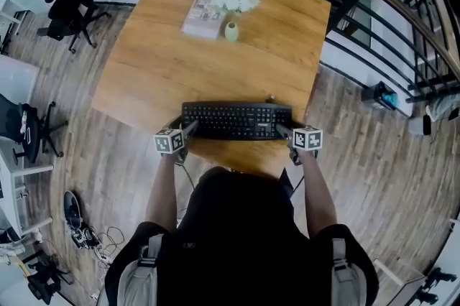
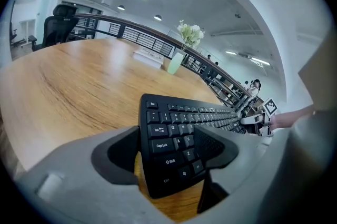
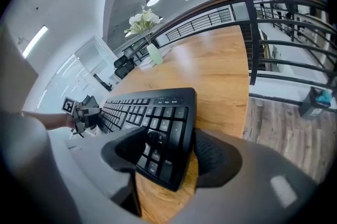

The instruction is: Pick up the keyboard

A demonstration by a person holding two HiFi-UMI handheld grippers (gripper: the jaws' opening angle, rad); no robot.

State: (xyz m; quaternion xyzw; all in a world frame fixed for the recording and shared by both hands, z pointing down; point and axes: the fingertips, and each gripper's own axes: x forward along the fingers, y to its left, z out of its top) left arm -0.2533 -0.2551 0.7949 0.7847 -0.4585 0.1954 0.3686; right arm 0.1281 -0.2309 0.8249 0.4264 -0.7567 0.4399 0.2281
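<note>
keyboard (image 1: 236, 121) L/R ends under jaws, table (image 1: 158, 75) near edge behind head (image 1: 237, 200), book (image 1: 198, 17) print too small

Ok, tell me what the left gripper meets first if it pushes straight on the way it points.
The keyboard: its left end sits between the left gripper's fingers, which look closed on it. Farther along that line, the right gripper holds the other end.

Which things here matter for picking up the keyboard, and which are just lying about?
In the job:
keyboard
left gripper and right gripper, each clamped on one end of it

Lying about:
vase of white flowers
book beside the vase
office chair on the floor
</note>
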